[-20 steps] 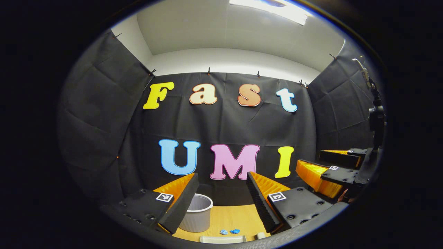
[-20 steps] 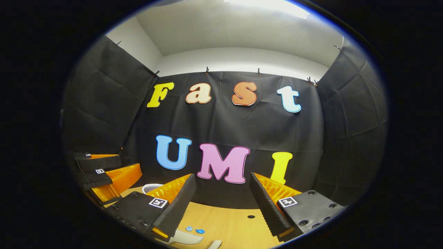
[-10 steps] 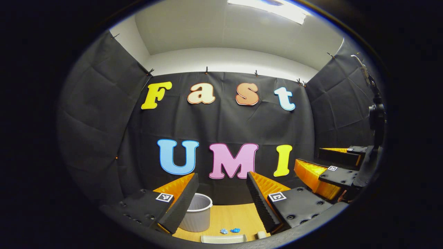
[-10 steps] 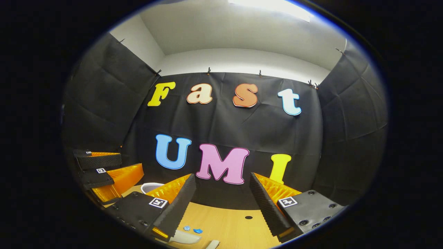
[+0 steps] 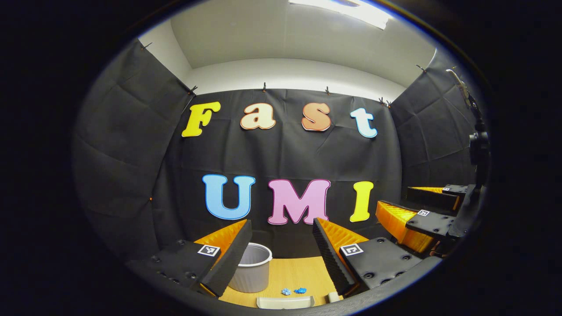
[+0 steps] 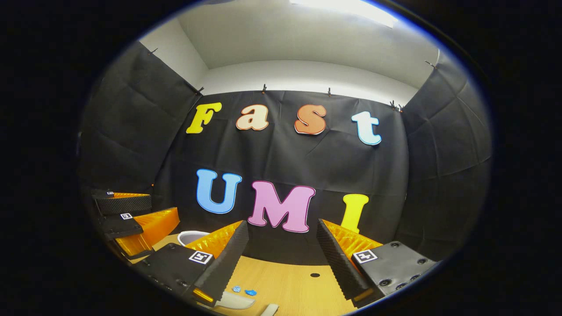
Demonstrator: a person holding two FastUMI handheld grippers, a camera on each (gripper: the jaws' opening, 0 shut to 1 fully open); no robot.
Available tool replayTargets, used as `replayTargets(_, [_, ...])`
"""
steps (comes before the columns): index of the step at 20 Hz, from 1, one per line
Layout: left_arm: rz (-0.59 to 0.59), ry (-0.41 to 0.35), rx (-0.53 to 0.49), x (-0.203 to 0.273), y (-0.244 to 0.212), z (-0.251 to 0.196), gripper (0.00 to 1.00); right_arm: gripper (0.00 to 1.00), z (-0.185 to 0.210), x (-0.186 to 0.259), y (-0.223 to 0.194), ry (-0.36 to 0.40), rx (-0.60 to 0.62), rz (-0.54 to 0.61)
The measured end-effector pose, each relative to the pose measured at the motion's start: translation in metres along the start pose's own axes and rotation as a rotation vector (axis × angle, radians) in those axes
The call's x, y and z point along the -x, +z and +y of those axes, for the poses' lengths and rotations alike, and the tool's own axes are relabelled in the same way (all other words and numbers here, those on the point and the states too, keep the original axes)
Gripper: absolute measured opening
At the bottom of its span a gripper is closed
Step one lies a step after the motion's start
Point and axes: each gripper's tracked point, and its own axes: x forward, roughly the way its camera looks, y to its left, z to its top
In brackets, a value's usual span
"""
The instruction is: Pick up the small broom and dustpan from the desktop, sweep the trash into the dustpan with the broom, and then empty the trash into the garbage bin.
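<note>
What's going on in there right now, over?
Left hand-held gripper open, right hand-held gripper open. Blue trash on desktop, unswept, bin beside it. Nothing in the way.

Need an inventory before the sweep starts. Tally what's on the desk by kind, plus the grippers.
Blue scraps of trash: 2
White bin: 1
Pale flat pieces at the near edge of the desk, likely broom and dustpan: 2
Grippers, both open and empty: 2 — left gripper, right gripper
Total: 7
</note>
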Motion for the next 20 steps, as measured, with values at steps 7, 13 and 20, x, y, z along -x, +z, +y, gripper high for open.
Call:
replayTargets(7, [0.006,-0.007,-0.003,-0.003,-0.003,0.002,0.80,1.00,0.003,-0.001,-0.001,-0.001,0.001,0.001])
replayTargets(13, [0.036,0.002,-0.018,-0.001,-0.020,0.015,0.82,0.97,0.000,-0.004,-0.017,-0.002,-0.004,0.040])
replayTargets(20, [0.286,-0.058,0.083,-0.020,-0.103,0.004,0.82,1.00,0.005,-0.023,-0.057,0.008,-0.027,0.128])
